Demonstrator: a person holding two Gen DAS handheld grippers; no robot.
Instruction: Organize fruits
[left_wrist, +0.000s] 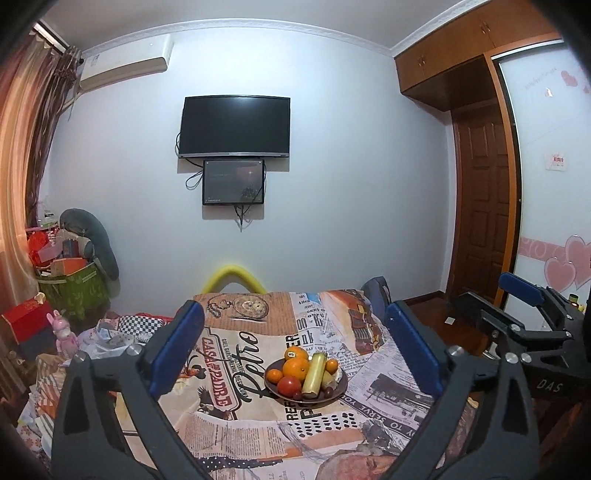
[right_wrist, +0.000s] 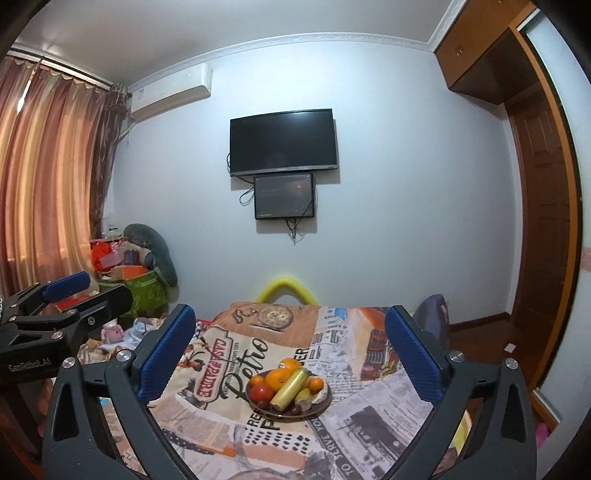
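Observation:
A dark brown plate (left_wrist: 270, 387) (right_wrist: 322, 406) stands mid-table on a newspaper-print cloth. It holds several oranges (left_wrist: 295, 368) (right_wrist: 277, 379), a red tomato (left_wrist: 289, 386) (right_wrist: 262, 393), a pale yellow-green cylinder (left_wrist: 314, 373) (right_wrist: 290, 387), a banana piece (right_wrist: 304, 394) and dark grapes (left_wrist: 327, 392). My left gripper (left_wrist: 295, 354) is open and empty, held above the near table side. My right gripper (right_wrist: 291, 354) is open and empty, level beside it. Each shows in the other's view, the right gripper (left_wrist: 532, 314) and the left gripper (right_wrist: 70, 299).
The cloth-covered table (left_wrist: 236, 435) (right_wrist: 369, 406) has a yellow chair back (left_wrist: 233, 277) (right_wrist: 286, 287) behind it. A cluttered pile of boxes and a green bag (left_wrist: 74, 288) lies at left. A TV (left_wrist: 234, 126) hangs on the wall; a wooden door (left_wrist: 484, 206) stands right.

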